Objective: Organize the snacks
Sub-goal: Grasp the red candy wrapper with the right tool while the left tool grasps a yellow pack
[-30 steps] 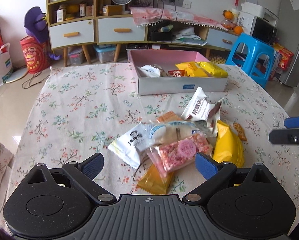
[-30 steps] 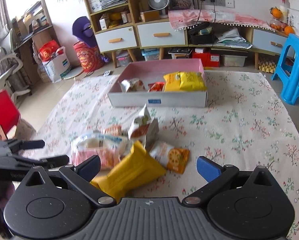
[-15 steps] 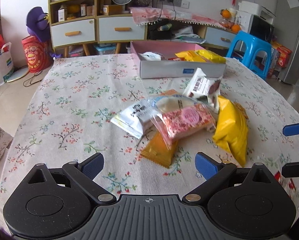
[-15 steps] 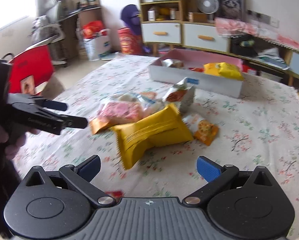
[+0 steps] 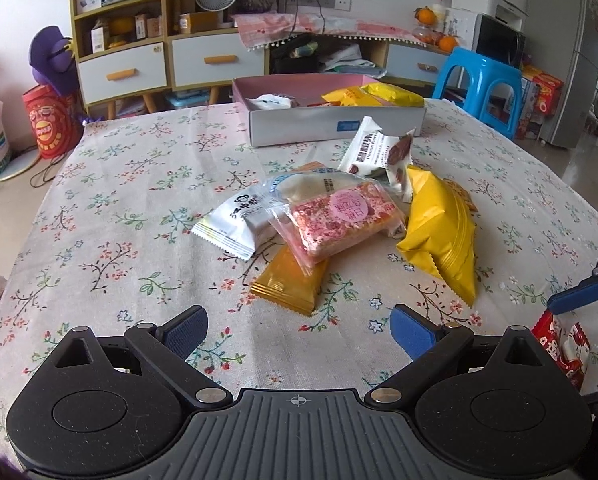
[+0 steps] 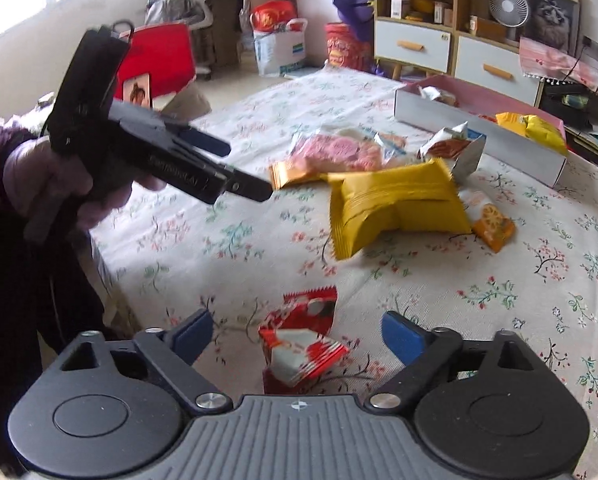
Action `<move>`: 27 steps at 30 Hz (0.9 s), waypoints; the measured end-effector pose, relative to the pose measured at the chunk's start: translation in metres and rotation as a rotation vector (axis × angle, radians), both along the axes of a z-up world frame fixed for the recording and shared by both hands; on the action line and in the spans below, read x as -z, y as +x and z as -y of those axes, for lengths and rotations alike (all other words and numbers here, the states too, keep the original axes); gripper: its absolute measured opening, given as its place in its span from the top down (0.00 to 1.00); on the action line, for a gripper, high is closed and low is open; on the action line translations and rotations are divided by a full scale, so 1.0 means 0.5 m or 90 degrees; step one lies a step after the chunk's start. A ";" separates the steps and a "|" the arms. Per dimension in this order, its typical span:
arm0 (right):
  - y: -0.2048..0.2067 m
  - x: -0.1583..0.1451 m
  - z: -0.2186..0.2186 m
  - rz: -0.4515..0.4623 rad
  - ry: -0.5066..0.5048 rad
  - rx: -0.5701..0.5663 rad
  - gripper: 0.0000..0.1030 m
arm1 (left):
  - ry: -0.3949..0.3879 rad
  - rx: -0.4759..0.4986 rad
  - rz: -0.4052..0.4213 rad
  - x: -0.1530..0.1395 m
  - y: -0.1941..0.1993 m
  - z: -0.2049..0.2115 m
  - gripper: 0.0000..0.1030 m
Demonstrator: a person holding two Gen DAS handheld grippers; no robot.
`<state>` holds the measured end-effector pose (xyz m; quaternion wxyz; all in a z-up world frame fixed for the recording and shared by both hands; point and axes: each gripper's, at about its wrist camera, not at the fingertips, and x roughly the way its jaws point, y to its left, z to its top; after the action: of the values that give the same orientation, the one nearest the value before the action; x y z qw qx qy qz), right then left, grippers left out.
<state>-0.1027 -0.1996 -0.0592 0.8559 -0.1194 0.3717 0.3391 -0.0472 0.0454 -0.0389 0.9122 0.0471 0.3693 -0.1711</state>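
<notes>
The left gripper (image 5: pixel 297 328) has its jaws spread wide and holds nothing; it hovers over bare tablecloth (image 5: pixel 111 208) just short of the snack pile, touching no packet. The right gripper (image 6: pixel 297 330) is likewise wide open and empty, its two blue pads either side of a red-and-white snack packet (image 6: pixel 299 340) that lies on the cloth between them. Contact between pads and packet cannot be confirmed.

The remaining snacks sit in a loose heap mid-table: a pink packet (image 5: pixel 339 220) resting on an orange packet (image 5: pixel 291 284), a white packet (image 5: pixel 239 220) to its left, and a large yellow packet (image 5: pixel 439 232) to its right. A white-and-brown packet (image 5: pixel 383 152) lies behind the heap. The pink-lined box (image 5: pixel 331 124) stands at the far side of the table, holding a yellow bag (image 5: pixel 379 94) and a white packet (image 5: pixel 271 101).

Compared with one second ago, the left gripper has drawn back toward the near table edge, so the heap now lies further ahead of its fingers. The right gripper has swung left and down, from facing the box and heap to straddling the red-and-white packet, which was not visible in its earlier view. Both openings are unchanged.
</notes>
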 end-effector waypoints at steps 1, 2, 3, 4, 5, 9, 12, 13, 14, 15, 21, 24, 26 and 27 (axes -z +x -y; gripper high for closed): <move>0.002 0.003 0.001 -0.003 -0.003 0.000 0.36 | 0.001 0.004 0.000 0.001 0.000 0.004 0.04; 0.003 0.004 0.001 -0.004 -0.005 0.001 0.39 | 0.002 0.008 0.000 0.002 0.000 0.007 0.04; 0.002 0.006 0.000 -0.004 -0.008 0.001 0.43 | 0.002 0.012 -0.001 0.002 0.001 0.010 0.04; 0.002 0.007 0.000 -0.002 -0.011 -0.001 0.46 | 0.002 0.015 -0.002 0.002 0.002 0.013 0.04; 0.002 0.008 -0.002 0.000 -0.015 -0.005 0.48 | 0.001 0.018 -0.003 0.002 0.002 0.016 0.04; -0.003 0.014 -0.009 0.003 -0.032 -0.023 0.67 | -0.002 0.031 -0.005 0.002 0.006 0.027 0.04; -0.006 0.014 -0.012 0.015 -0.040 -0.029 0.70 | -0.004 0.041 -0.008 0.003 0.010 0.037 0.04; -0.006 0.013 -0.012 0.018 -0.042 -0.030 0.71 | -0.005 0.044 -0.009 0.004 0.010 0.041 0.04; -0.005 0.012 -0.011 0.021 -0.045 -0.028 0.73 | -0.005 0.048 -0.011 0.005 0.011 0.044 0.04; -0.003 0.011 -0.010 0.026 -0.049 -0.023 0.73 | -0.006 0.051 -0.013 0.006 0.012 0.047 0.04; 0.026 0.005 0.009 0.033 -0.066 0.055 0.73 | -0.021 0.074 -0.016 0.005 0.015 0.068 0.04; 0.044 0.005 0.022 0.032 -0.077 0.103 0.73 | -0.037 0.082 -0.016 0.001 0.018 0.076 0.04; 0.054 0.008 0.029 0.029 -0.084 0.127 0.73 | -0.051 0.086 -0.019 0.000 0.022 0.081 0.04; 0.058 0.009 0.031 0.027 -0.088 0.138 0.73 | -0.057 0.087 -0.021 0.000 0.024 0.083 0.04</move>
<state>-0.0736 -0.2151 -0.0635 0.8848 -0.1444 0.3870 0.2156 -0.0350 0.0038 -0.0388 0.8933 0.0285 0.3723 -0.2501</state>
